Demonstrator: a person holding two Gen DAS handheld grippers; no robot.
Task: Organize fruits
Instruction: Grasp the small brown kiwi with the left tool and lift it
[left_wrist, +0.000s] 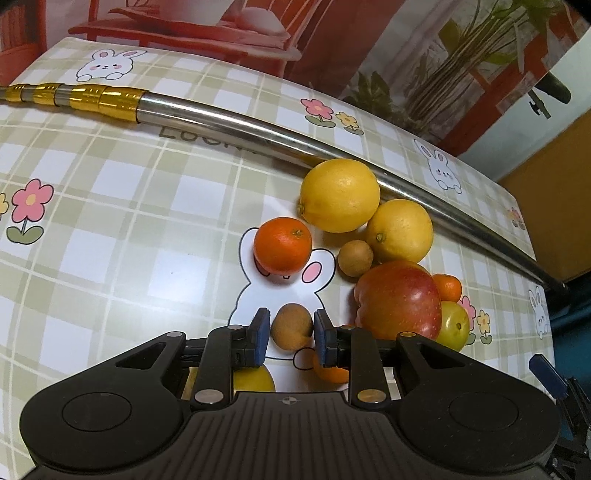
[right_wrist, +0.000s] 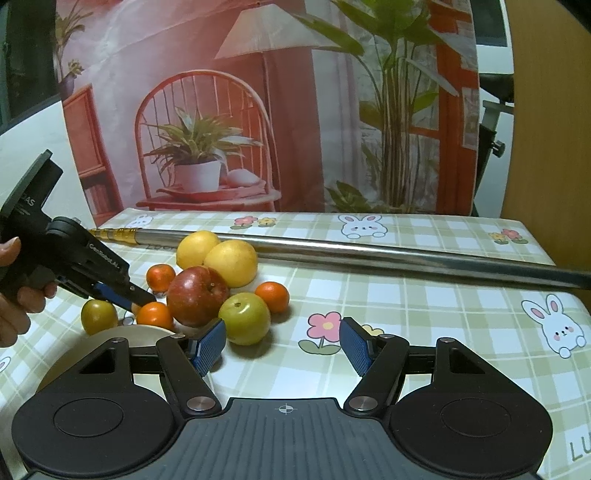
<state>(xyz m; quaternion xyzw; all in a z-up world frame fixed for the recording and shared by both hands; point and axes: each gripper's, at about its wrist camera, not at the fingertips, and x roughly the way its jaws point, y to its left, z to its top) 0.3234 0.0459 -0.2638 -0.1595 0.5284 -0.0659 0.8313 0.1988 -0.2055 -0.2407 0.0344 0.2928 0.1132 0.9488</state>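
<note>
The left claw (left_wrist: 289, 325) has its blue-padded fingers closed in narrowly on a small brown round fruit (left_wrist: 291, 326), one pad at each side of it, low over the checked tabletop (left_wrist: 110, 221) with its rabbit and flower prints. Whether the pads press the fruit or merely flank it cannot be told for certain, but they sit right against its sides.

Just ahead of that claw lies a bright orange mandarin (left_wrist: 283, 245). Ahead and to its right sit a second small brown fruit (left_wrist: 355, 258), two large yellow citrus fruits (left_wrist: 340, 195) touching one another, and a big red apple (left_wrist: 399, 299) with a green-yellow plum (left_wrist: 456, 325) and another small mandarin (left_wrist: 448, 287) behind it. Beyond the heap a long steel tube with a gold-coloured end (left_wrist: 258, 122) lies across the tabletop, touching the farther yellow fruit.

The right claw (right_wrist: 282, 345) stands wide, nothing between its pads, hovering over a pink flower print. A green-yellow plum sits just ahead of its left finger (right_wrist: 210, 345). A pale round plate rim (right_wrist: 140, 334) shows to the left, beneath that finger. A person's hand (right_wrist: 14, 295) grips the left tool's handle at the far left.
</note>
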